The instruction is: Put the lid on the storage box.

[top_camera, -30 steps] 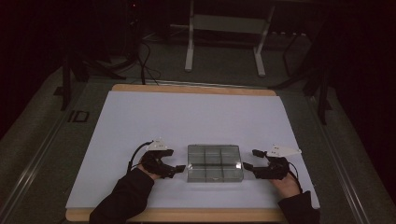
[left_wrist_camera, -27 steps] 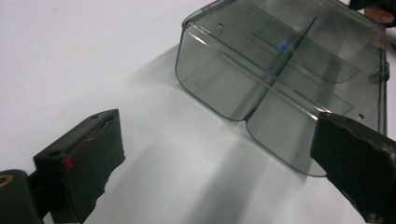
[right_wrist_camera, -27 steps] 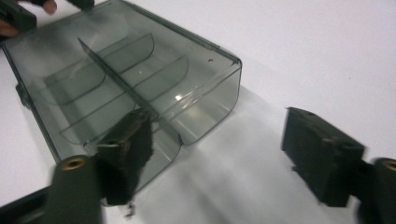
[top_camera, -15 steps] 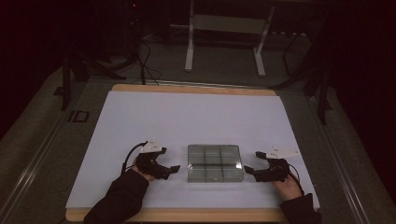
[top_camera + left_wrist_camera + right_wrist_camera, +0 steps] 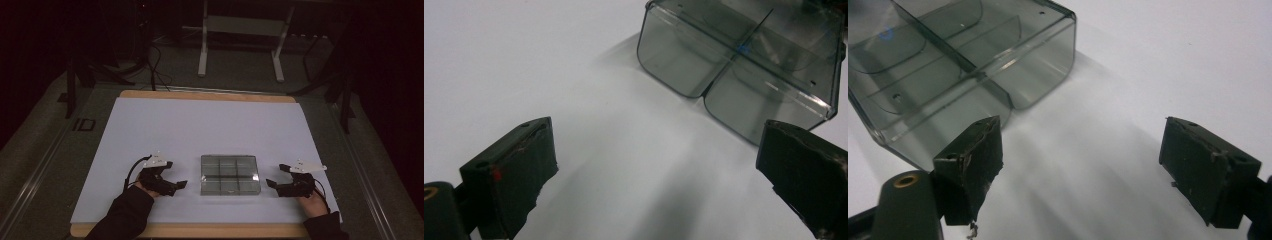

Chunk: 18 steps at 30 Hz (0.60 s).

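A clear grey plastic organizer box (image 5: 230, 174) with several compartments lies flat on the white table cover, near the front edge. My left gripper (image 5: 181, 185) rests to its left, jaws wide open and empty, a short gap from the box's side. In the left gripper view the box (image 5: 744, 65) sits ahead at the upper right, beyond the fingertips (image 5: 511, 170). My right gripper (image 5: 270, 183) lies to the box's right, also open with nothing held. In the right gripper view the box (image 5: 948, 75) stands at the upper left, just past the left fingertip (image 5: 973, 160).
The white cover (image 5: 210, 130) spreads over a wooden table (image 5: 205, 96). Beyond the far edge stand a metal stand's legs (image 5: 240, 50) and dark cables (image 5: 155, 70) on the floor. A person's dark sleeves (image 5: 125, 215) come in from the bottom.
Both grippers have drawn back from the box's sides, the left one leftward and the right one rightward. The box has stayed where it was.
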Each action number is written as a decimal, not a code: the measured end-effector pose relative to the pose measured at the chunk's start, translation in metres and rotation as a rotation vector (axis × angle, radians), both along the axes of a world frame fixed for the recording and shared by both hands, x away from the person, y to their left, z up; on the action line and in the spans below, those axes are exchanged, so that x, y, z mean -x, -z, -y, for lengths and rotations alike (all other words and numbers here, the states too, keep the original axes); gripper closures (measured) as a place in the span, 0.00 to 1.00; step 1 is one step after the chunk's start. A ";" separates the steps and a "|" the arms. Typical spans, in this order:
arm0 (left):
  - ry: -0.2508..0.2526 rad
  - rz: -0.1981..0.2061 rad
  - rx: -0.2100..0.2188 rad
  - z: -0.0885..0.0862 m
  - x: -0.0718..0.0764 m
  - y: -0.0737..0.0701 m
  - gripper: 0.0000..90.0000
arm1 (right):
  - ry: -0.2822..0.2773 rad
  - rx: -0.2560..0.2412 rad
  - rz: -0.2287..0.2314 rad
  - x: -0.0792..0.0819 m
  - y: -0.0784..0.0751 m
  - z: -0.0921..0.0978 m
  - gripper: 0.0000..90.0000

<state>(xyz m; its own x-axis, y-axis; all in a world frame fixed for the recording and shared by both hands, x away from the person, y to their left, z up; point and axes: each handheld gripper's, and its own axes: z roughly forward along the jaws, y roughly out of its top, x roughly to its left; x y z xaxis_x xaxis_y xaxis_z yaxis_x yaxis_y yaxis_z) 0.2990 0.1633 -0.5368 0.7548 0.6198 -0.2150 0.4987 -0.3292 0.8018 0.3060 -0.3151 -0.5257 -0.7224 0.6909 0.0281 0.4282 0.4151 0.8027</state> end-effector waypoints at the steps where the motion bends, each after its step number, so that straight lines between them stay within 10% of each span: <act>1: -0.007 0.002 0.003 -0.001 0.001 0.000 0.04 | 0.009 0.002 0.006 0.001 0.000 0.001 0.18; 18: -0.052 0.021 -0.005 -0.013 0.008 0.000 0.04 | 0.064 0.009 0.018 0.007 0.002 0.019 0.17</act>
